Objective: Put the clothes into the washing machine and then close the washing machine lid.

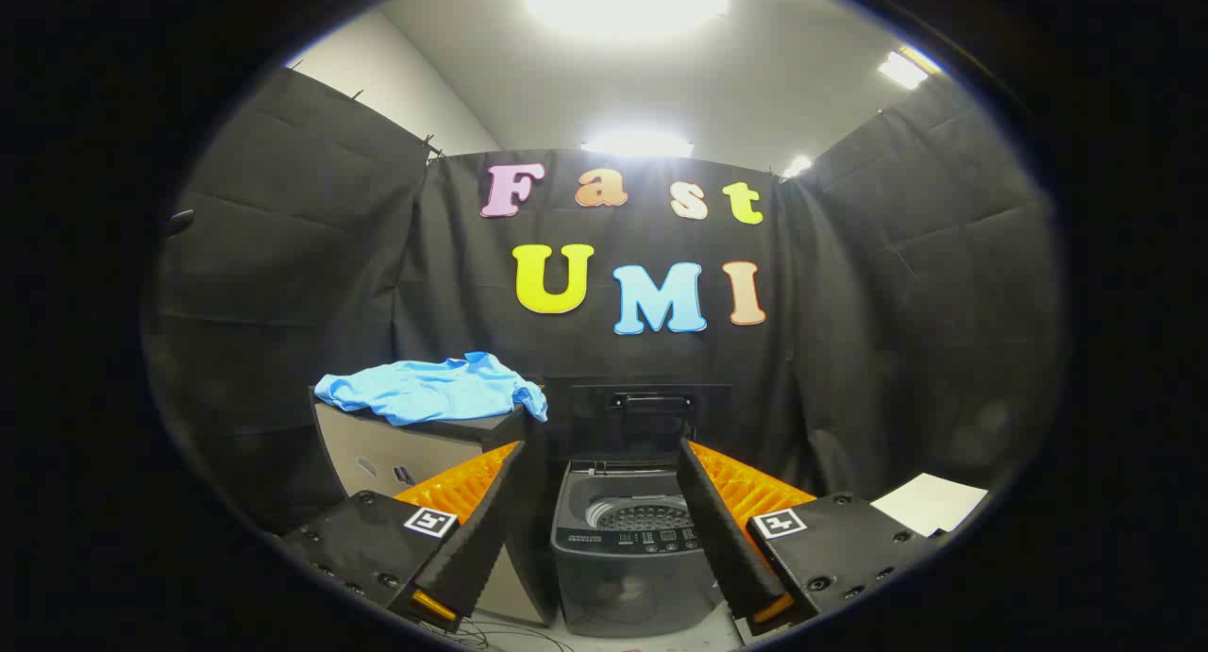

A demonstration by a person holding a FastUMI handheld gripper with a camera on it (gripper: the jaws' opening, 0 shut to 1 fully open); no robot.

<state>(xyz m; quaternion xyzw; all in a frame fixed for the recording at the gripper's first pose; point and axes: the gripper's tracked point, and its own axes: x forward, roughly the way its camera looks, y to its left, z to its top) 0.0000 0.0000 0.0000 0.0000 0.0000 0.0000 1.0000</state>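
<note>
A: Start at the left. What sits there?

B: A boxy cabinet (415, 449) with a dark top and pale sides, beyond the left finger. A light blue garment (434, 390) lies crumpled across its top, one corner drooping over the edge nearest the washer.

A: Is the gripper touching it?

B: No. The gripper (598, 473) is well short of the garment, with its 2 fingers spread wide and nothing held between them. The left finger overlaps the cabinet's front in the view, but I cannot tell whether it touches.

A: And in the middle?

B: A small dark grey top-loading washing machine (628, 572) stands on the floor just beside the cabinet, seen in the gap between the 2 fingers and beyond them. Its lid (651, 416) is raised upright at the back, against the black cloth wall, with a dark handle near its top. The perforated drum (642, 515) is visible through the open mouth, and a row of buttons runs along the front panel below it. I cannot tell whether anything lies deep inside the drum.

A: Further right?

B: A flat white sheet (930, 503) lies beyond the right finger, well apart from the washer. I cannot tell what it rests on.
</note>
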